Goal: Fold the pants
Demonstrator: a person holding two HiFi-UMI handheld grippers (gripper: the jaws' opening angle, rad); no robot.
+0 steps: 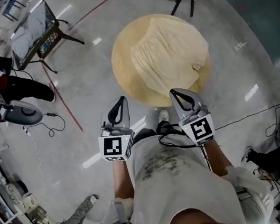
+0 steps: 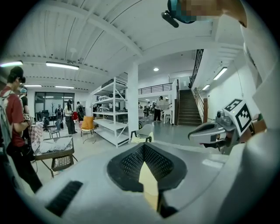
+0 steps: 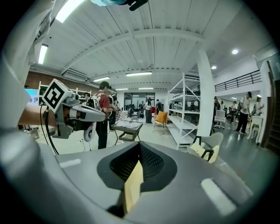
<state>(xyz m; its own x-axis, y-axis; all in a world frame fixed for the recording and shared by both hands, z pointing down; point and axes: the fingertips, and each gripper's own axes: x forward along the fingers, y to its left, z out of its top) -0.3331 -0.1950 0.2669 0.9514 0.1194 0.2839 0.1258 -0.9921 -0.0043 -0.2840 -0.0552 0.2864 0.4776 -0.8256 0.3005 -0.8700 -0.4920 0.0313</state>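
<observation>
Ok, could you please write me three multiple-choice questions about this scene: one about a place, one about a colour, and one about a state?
1. Where do the pants lie?
A) on the round table
B) on the floor
C) on a shelf

2. What colour are the pants?
A) blue
B) cream
C) black

3. How are the left gripper and the right gripper?
A) both shut and empty
B) both shut on the pants
C) both wide open

Answers:
1 A: the cloth rests wholly on the tabletop.
2 B: it is pale cream, close to the table's own tone.
3 A: the jaws meet in both gripper views, and the head view shows no cloth in them.
</observation>
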